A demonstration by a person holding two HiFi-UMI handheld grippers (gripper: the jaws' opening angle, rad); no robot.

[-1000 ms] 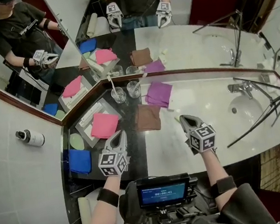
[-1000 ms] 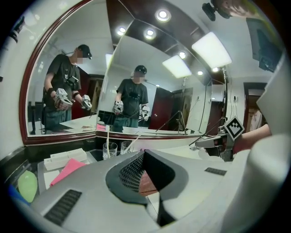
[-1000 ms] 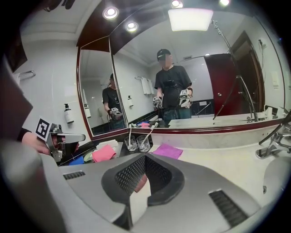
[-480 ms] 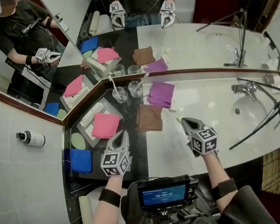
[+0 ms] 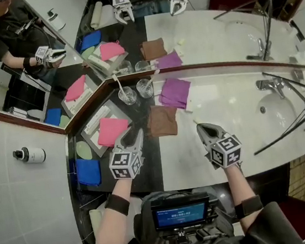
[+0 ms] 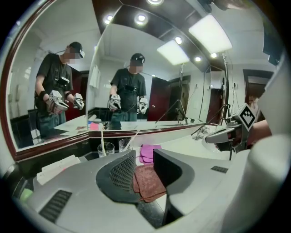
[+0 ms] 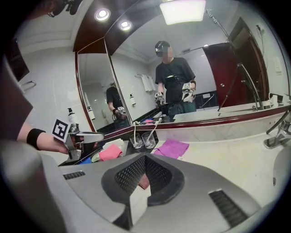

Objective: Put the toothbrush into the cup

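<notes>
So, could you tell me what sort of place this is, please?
A bathroom, probably a hotel's: a marble vanity counter with a sink and faucet, a wide wall mirror behind it, and two glass cups holding toothbrushes.

A long tabletop (image 5: 226, 109) is running beneath a mirror (image 5: 208, 33), showing pale marble over most of its length and turning black at its left end. A sink (image 5: 278, 112) is sitting sunk into the right part, with a faucet (image 5: 266, 84) standing behind it. A left glass cup (image 5: 127, 96) and a right glass cup (image 5: 145, 88) are standing side by side at the back edge. Just right of them a purple cloth (image 5: 175, 92) is lying folded, and a brown cloth (image 5: 162, 120) is lying in front. On the black part a tray (image 5: 112, 111) is resting, with a blue cloth (image 5: 87, 172) lying near the front.
</notes>
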